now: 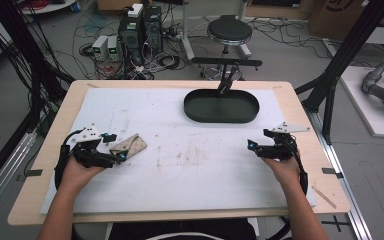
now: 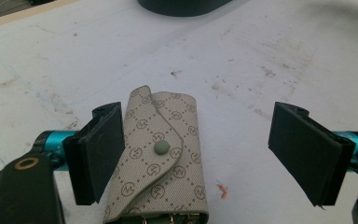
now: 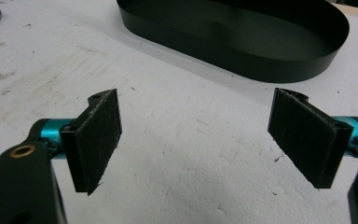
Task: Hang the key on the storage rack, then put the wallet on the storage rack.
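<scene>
A beige patterned wallet (image 1: 131, 144) with a snap flap lies on the white mat (image 1: 195, 170) at the left. My left gripper (image 1: 116, 146) is open around its near end. In the left gripper view the wallet (image 2: 161, 158) sits between the jaws, close against the left pad (image 2: 100, 149), with a wide gap to the right pad (image 2: 305, 144). The left gripper (image 2: 196, 135) holds nothing. My right gripper (image 1: 258, 139) is open at the right of the mat. In its own view the right gripper (image 3: 198, 135) has only bare mat between its jaws.
A black oval tray (image 1: 195, 112) stands empty at the back centre of the mat; its wall (image 3: 242, 60) is just beyond the right gripper. The tray's edge (image 2: 177, 5) also shows far ahead of the left gripper. The mat is stained in the middle.
</scene>
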{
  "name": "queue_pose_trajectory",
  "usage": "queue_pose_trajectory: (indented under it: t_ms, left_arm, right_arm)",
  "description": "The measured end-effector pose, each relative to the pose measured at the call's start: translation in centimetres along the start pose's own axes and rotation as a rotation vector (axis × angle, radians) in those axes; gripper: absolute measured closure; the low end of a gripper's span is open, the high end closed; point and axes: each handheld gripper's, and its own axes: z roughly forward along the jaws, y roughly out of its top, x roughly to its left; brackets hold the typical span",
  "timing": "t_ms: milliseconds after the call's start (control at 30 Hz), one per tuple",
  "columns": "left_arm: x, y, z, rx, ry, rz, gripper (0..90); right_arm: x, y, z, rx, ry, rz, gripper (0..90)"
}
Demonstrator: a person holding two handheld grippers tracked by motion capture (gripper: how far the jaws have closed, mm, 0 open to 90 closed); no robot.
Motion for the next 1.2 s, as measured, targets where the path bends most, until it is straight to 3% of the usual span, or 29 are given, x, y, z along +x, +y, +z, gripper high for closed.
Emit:
queue_pose_trajectory:
  t_ms: [300,467,600,900,1200]
  left_arm:
    - [-0.3,-0.1,0.0,-0.001,0.008,-0.004,18.4]
    - [0.5,-0.1,0.5,-0.011,0.02,-0.018,18.4]
    - [0.6,-0.5,0.9,0.039,0.051,-0.023,18.4]
    - [0.6,-0.9,1.1,0.067,0.077,-0.031,18.4]
    - [1.0,-1.6,2.2,0.163,0.112,-0.027,17.5]
  right_arm:
    - [0.0,-0.1,-0.3,-0.003,0.006,-0.002,17.7]
    - [-0.1,-0.1,-0.5,-0.005,0.002,0.003,17.7]
    - [-0.1,-0.4,-0.4,0.001,-0.001,0.013,17.7]
    - [0.3,-0.4,0.0,0.01,0.017,-0.005,17.8]
    - [0.2,-0.4,0.2,0.012,0.023,0.004,17.8]
